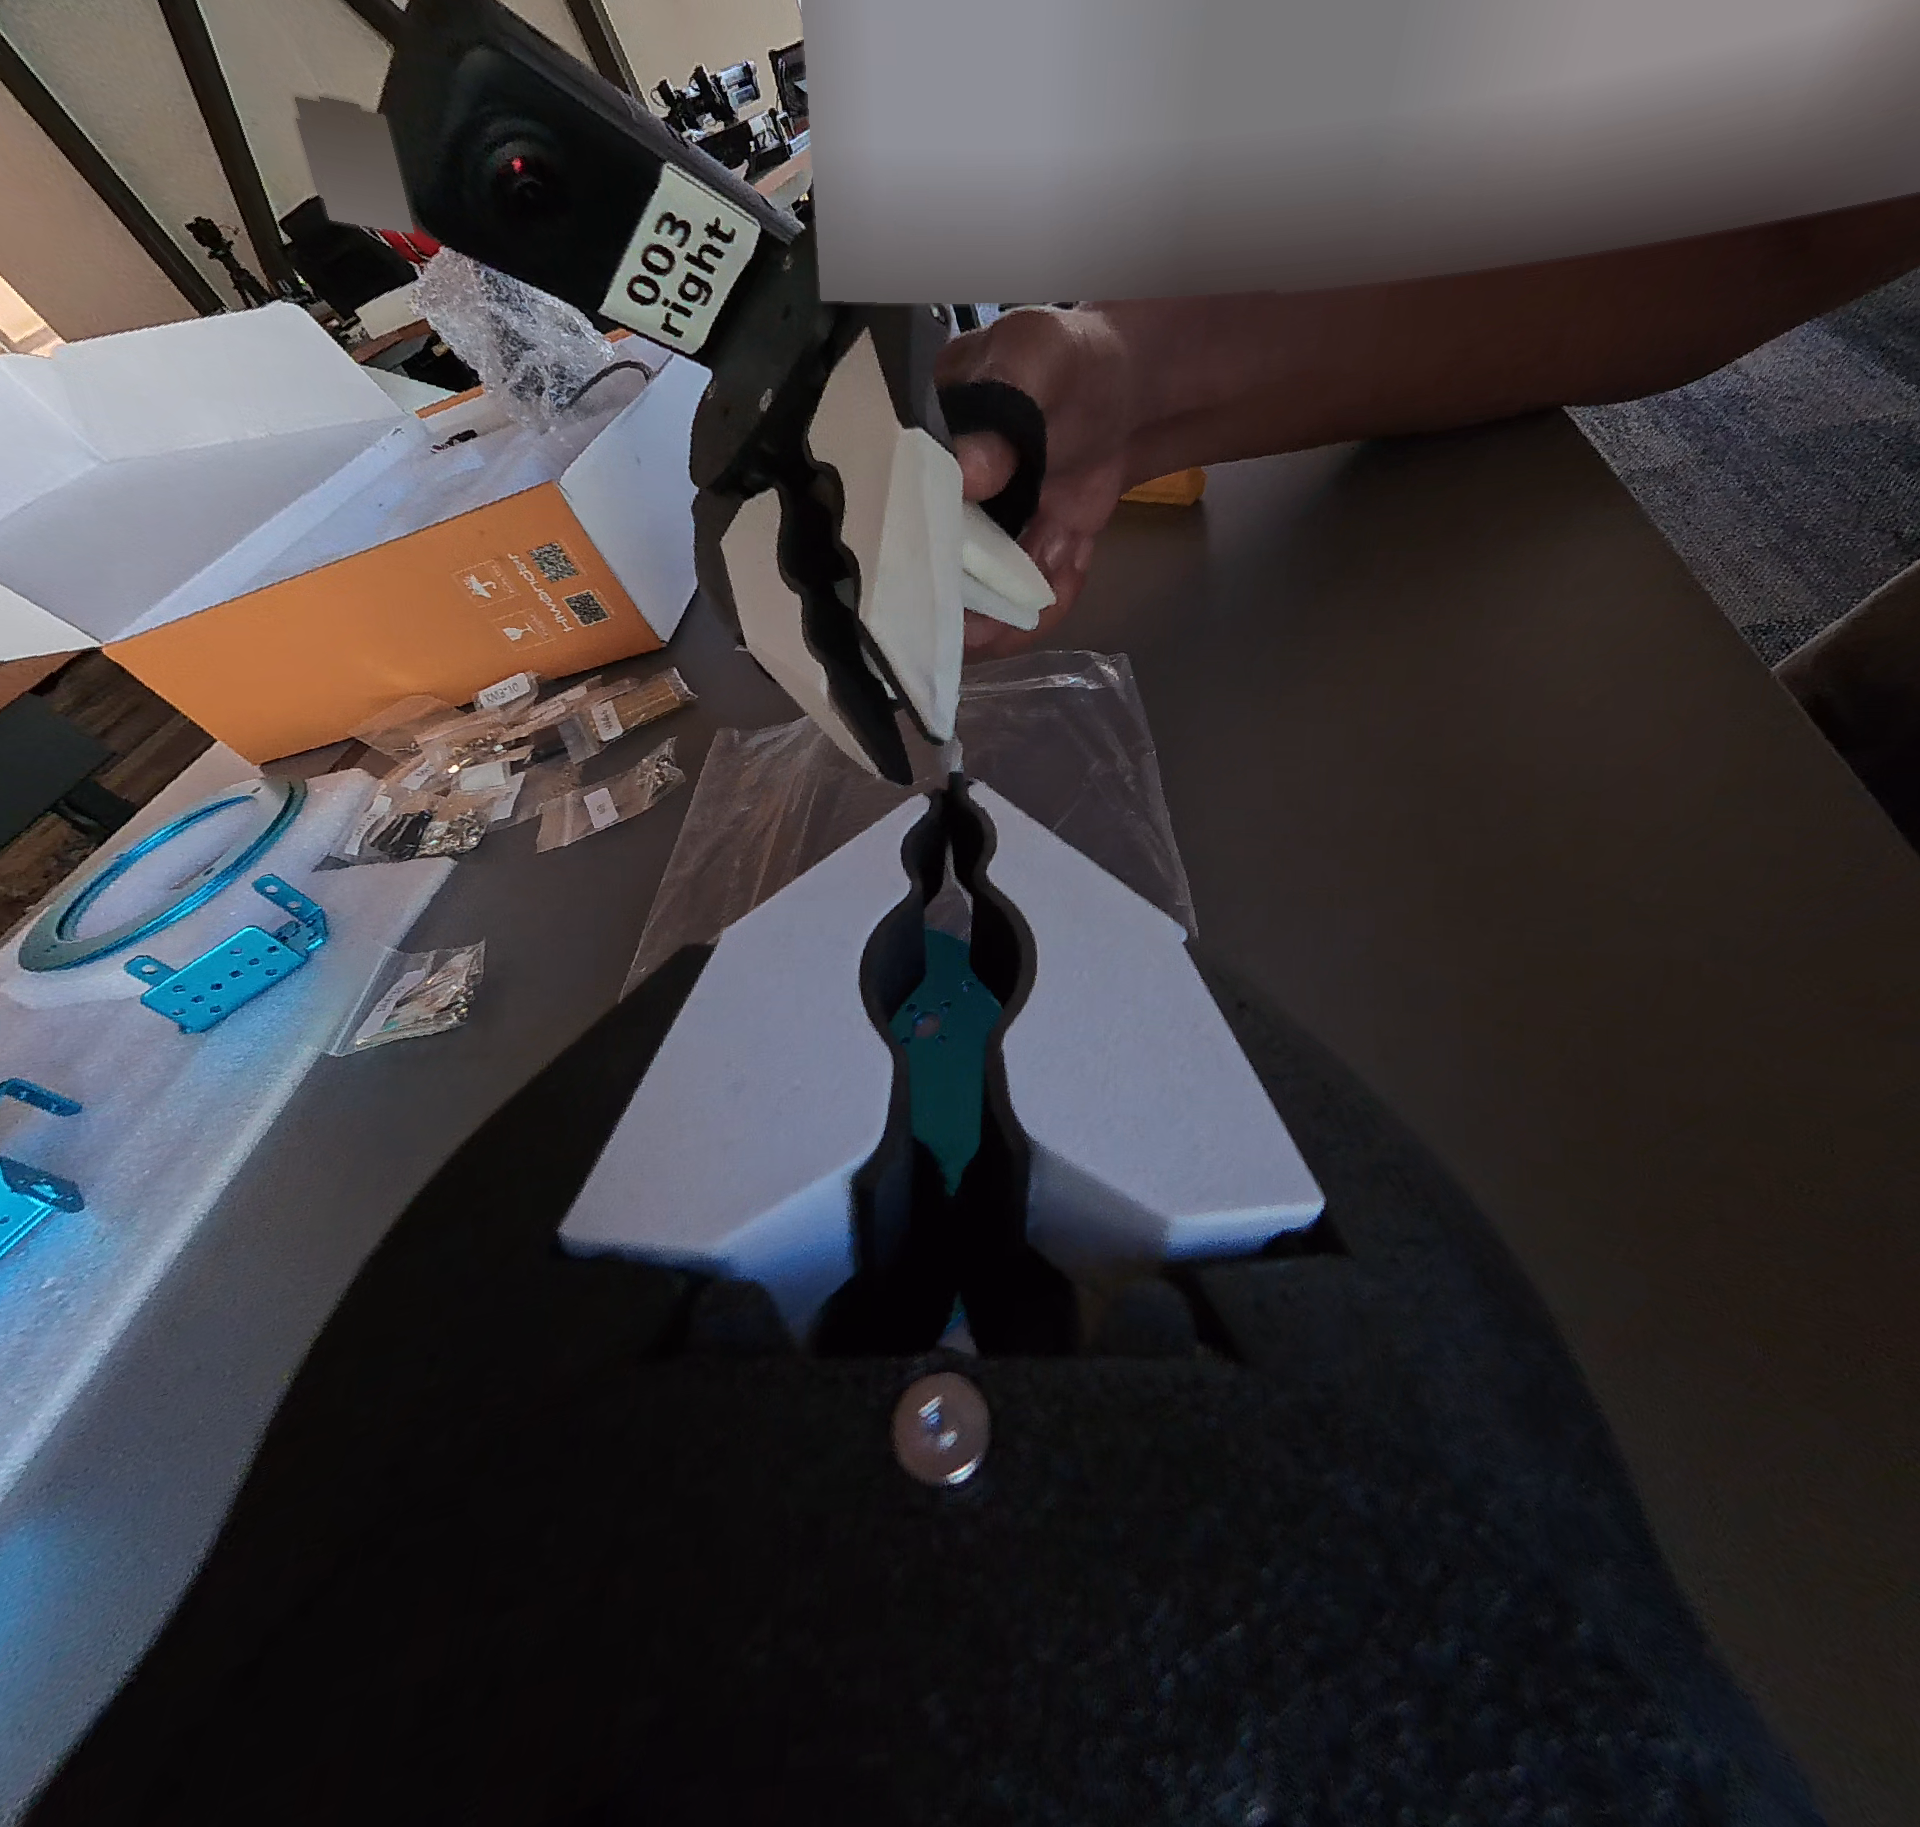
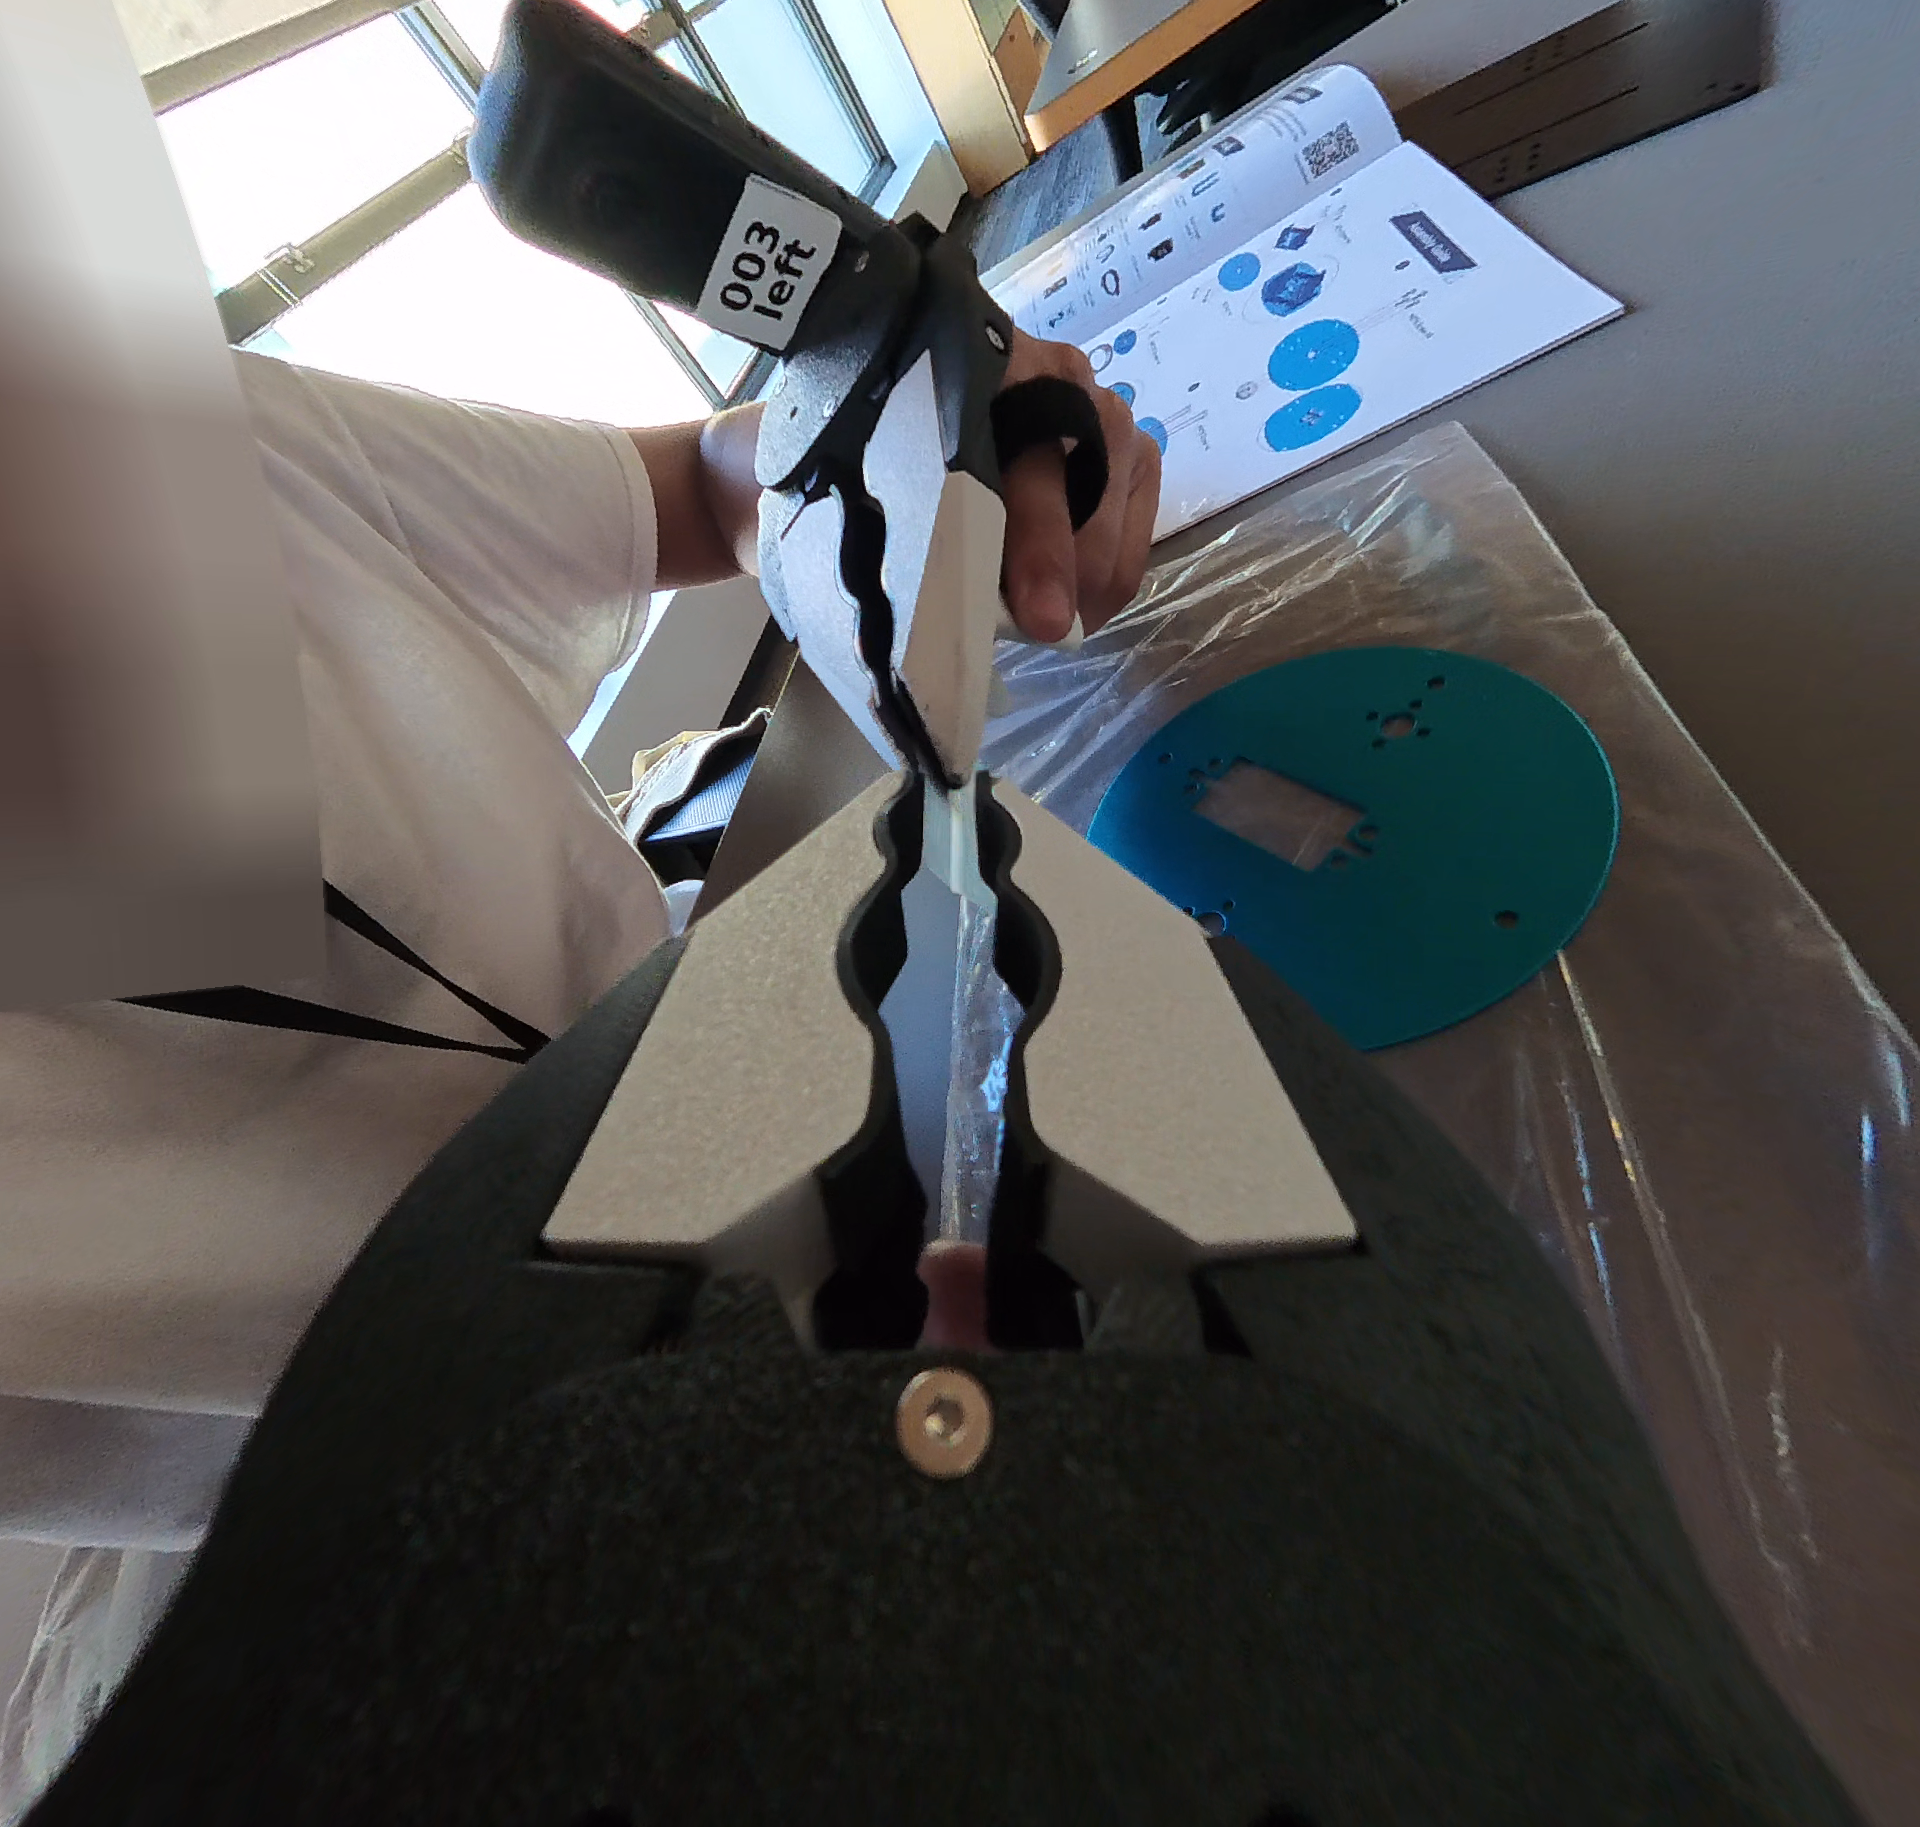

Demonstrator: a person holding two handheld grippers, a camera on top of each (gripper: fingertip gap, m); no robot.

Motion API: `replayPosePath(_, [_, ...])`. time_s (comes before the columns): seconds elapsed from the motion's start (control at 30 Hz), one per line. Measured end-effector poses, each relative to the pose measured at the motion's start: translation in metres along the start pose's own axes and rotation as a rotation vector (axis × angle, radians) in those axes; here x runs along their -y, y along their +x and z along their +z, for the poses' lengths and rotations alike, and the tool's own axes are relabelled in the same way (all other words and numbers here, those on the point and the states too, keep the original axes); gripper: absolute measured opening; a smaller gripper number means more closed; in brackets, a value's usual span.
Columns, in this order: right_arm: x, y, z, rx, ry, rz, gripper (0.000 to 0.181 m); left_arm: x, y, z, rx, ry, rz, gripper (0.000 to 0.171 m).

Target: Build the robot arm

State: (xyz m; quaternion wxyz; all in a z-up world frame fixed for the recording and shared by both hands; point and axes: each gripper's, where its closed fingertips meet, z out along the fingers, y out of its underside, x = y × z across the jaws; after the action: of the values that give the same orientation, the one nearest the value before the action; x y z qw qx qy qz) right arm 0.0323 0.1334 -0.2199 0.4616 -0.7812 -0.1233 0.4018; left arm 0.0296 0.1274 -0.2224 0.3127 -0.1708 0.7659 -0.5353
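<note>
Both the left tool [image 1: 951,790] and right tool [image 2: 940,790] are pinching a thin, floppy clear bag [image 2: 1455,572] (probably slippery) above the bench [image 1: 1455,842].

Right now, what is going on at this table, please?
A person holds two handheld grippers tip to tip above a dark table. The left gripper and the right gripper both look shut on a clear plastic bag, whose edge rises between their tips. A teal round plate with holes lies on the bag. An open instruction booklet lies beyond it. In the left wrist view, an orange box, small hardware packets and blue metal parts lie aside.
</note>
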Motion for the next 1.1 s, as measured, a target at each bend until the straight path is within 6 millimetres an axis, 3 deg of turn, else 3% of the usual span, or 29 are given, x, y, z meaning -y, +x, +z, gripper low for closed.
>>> replayPosePath(1.1, [-0.0047, 0.004, 0.0001, -0.025, -0.024, -0.013, 0.007, -0.0031, 0.0019, 0.0021, -0.013, -0.006, -0.023, 0.0])
